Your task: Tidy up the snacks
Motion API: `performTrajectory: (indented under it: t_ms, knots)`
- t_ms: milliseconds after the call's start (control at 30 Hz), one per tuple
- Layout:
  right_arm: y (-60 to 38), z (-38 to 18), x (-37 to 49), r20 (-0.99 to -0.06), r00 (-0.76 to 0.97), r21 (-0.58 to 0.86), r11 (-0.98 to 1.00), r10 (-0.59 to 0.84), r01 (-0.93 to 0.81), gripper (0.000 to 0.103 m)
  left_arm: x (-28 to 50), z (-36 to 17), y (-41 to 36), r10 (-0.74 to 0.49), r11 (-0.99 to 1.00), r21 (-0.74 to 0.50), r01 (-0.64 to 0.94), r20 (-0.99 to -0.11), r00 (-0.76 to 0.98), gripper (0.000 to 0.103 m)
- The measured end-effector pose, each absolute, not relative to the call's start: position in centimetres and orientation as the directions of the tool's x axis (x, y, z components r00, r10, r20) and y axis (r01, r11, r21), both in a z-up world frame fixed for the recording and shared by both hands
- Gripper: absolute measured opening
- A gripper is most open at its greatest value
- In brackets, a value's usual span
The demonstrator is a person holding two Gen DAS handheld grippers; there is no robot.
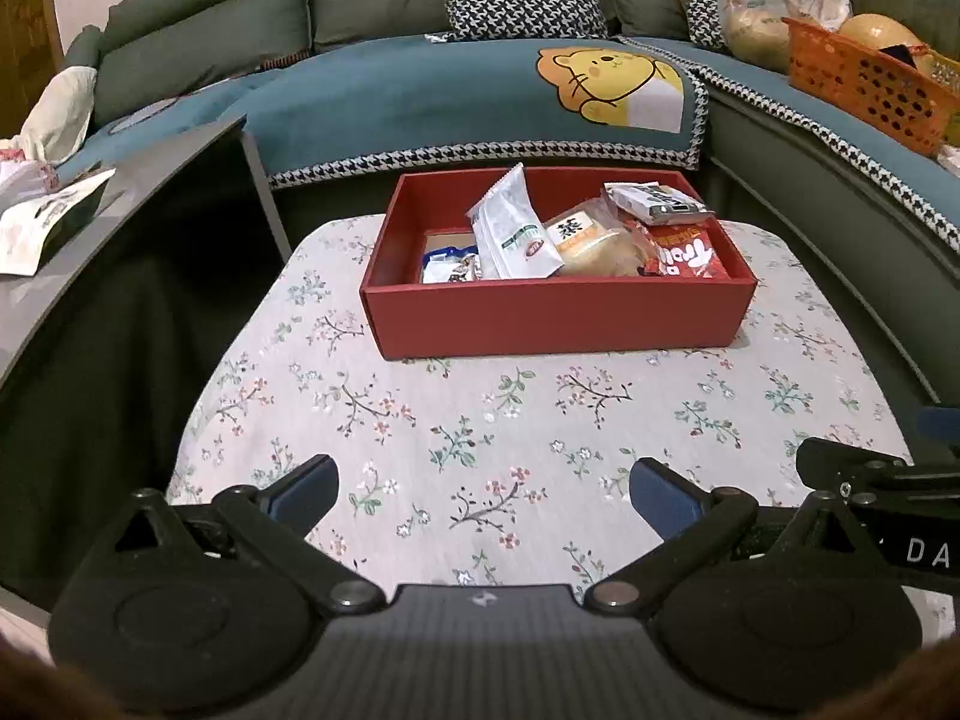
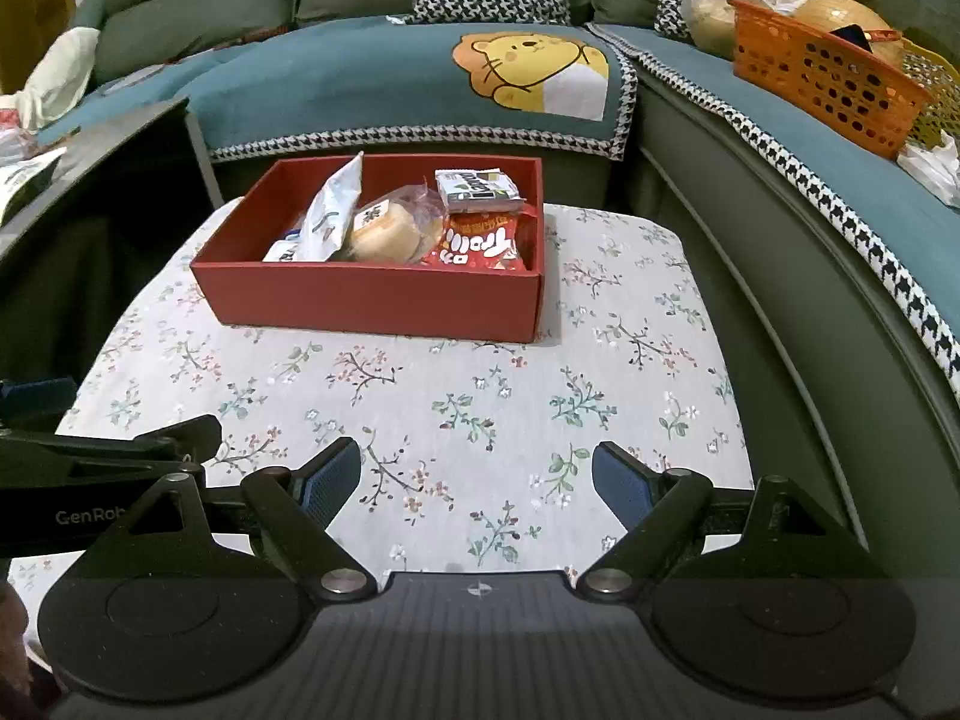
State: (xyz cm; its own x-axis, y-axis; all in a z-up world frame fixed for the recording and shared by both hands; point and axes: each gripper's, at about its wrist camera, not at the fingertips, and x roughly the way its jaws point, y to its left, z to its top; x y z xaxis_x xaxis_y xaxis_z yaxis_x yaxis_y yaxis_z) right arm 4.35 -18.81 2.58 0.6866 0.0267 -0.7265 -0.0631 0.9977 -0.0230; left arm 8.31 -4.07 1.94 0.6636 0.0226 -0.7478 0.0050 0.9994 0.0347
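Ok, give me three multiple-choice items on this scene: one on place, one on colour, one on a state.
1. Where does the red box stand?
A. on the sofa
B. on the floral cloth
C. in the orange basket

2. What colour is the basket on the sofa?
A. orange
B. green
C. white

3. How do the right gripper jaws stand?
A. shut on a packet
B. shut on nothing
C. apart, nothing between

Key: 1 B, the box sits on the flowered cloth; 2 A, its mesh walls are orange; 3 C, bare cloth shows between the blue pads.
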Motion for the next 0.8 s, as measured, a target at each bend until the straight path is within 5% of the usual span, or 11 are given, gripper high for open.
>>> performTrajectory:
  t_ms: [800]
  knots:
    - [-17.9,1.4,1.5,-0.756,0.655,-0.043,0.996,0.015,-0.073,0.089,5.3,0.2,-3.3,-0.001,1.0,-0.01,-0.011,-0.794,0.608,0.103]
